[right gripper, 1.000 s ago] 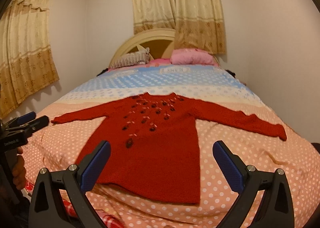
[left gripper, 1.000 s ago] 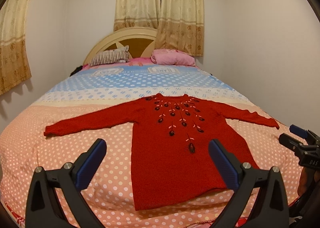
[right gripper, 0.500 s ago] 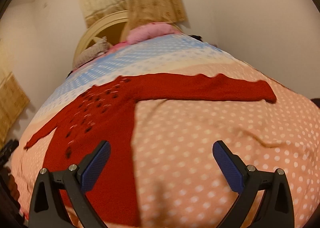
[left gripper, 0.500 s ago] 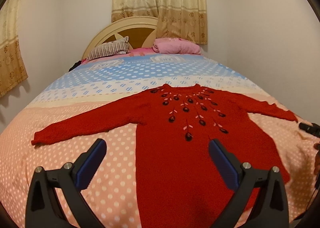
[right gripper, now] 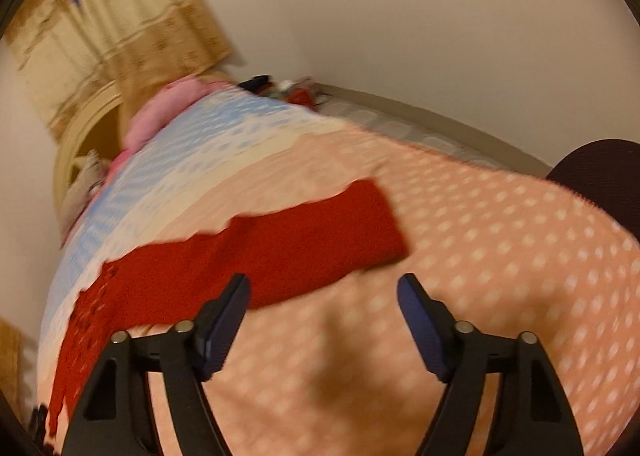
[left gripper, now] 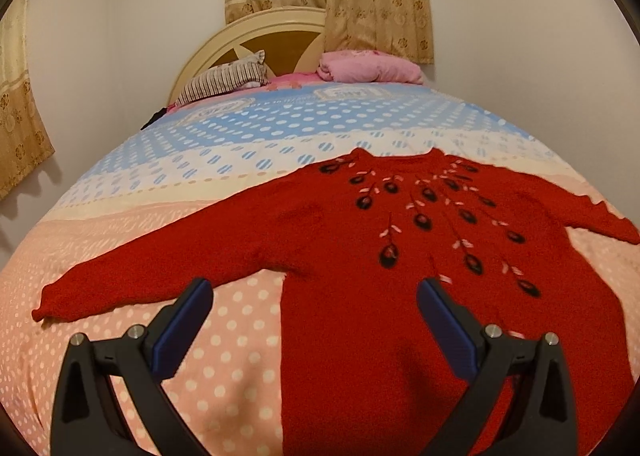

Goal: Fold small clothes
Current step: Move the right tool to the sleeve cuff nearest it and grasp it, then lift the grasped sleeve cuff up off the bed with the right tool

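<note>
A red knitted sweater with dark embroidered flower buds on its chest (left gripper: 400,256) lies spread flat, front up, across the foot half of a bed covered by a pink, cream and blue polka-dot bedspread (left gripper: 224,356), its neck pointing toward the headboard and both sleeves stretched out toward the side edges of the bed. At the left edge, the left sleeve (left gripper: 152,276) ends in a slightly curled cuff; the left gripper (left gripper: 314,326) hovers just above it and the sweater's left side seam, its blue-padded fingers (left gripper: 182,330) spread wide and holding nothing. Moving right, the body of the garment looks smooth, with no fold made yet. Toward the right edge of the bed, the right gripper (right gripper: 324,320) hangs over bare bedspread just short of the right sleeve (right gripper: 304,244), its fingers likewise parted and empty; this view is blurred, so fine detail is uncertain. The likely risks: a pinch taken here could catch the bedspread together with the knit, dragging the cover and wrinkling the sweater; grabbing only the cuff's top layer could stretch the loose knit; and uneven pulls from the two sides could skew the body off its centre line.
</note>
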`<action>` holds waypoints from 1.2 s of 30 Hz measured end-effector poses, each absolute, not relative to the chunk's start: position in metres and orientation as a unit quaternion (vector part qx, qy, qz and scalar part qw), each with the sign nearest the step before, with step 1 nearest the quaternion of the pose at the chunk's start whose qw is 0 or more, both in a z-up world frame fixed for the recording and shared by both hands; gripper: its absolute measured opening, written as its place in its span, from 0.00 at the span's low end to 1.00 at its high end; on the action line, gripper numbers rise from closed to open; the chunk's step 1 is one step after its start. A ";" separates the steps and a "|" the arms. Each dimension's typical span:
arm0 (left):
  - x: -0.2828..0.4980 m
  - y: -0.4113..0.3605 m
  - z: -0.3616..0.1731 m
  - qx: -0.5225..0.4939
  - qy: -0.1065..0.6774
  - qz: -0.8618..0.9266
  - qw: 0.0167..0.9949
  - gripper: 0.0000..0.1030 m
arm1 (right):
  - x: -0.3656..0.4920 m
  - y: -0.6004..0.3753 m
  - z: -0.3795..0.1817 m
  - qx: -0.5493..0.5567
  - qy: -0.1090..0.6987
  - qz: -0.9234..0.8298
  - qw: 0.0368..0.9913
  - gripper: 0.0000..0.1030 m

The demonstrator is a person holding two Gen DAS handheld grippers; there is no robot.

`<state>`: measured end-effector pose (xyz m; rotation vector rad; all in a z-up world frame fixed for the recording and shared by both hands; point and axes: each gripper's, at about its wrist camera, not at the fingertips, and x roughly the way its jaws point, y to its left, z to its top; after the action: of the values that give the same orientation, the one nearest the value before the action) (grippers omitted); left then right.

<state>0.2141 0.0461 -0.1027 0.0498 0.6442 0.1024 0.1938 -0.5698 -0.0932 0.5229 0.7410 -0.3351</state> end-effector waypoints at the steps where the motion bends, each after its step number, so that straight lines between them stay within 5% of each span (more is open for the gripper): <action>1: 0.219 0.046 -0.106 0.027 0.320 0.052 0.946 1.00 | 0.198 -0.577 -0.095 0.253 0.359 -0.164 0.883 0.59; 14: 0.259 0.050 -0.121 0.031 0.335 0.059 0.940 1.00 | 0.250 -0.621 -0.132 0.261 0.420 -0.203 0.845 0.56; 15: 0.260 0.052 -0.122 0.029 0.336 0.061 0.940 1.00 | 0.253 -0.619 -0.135 0.262 0.425 -0.199 0.843 0.54; 16: 0.261 0.053 -0.122 0.026 0.337 0.061 0.939 1.00 | 0.256 -0.616 -0.138 0.261 0.433 -0.189 0.842 0.33; 17: 0.261 0.055 -0.122 0.021 0.337 0.060 0.939 1.00 | 0.258 -0.613 -0.140 0.256 0.437 -0.183 0.842 0.24; 20: 0.258 0.059 -0.120 0.013 0.335 0.058 0.940 1.00 | 0.256 -0.602 -0.132 0.239 0.433 -0.169 0.853 0.10; 36: 0.244 0.083 -0.113 -0.016 0.323 0.061 0.944 1.00 | 0.284 -0.511 -0.008 0.172 0.355 -0.089 0.914 0.08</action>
<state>0.2436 0.0826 -0.1129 -0.0319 0.6590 0.1239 0.2843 -0.5107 -0.0085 0.3547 0.7311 -0.1841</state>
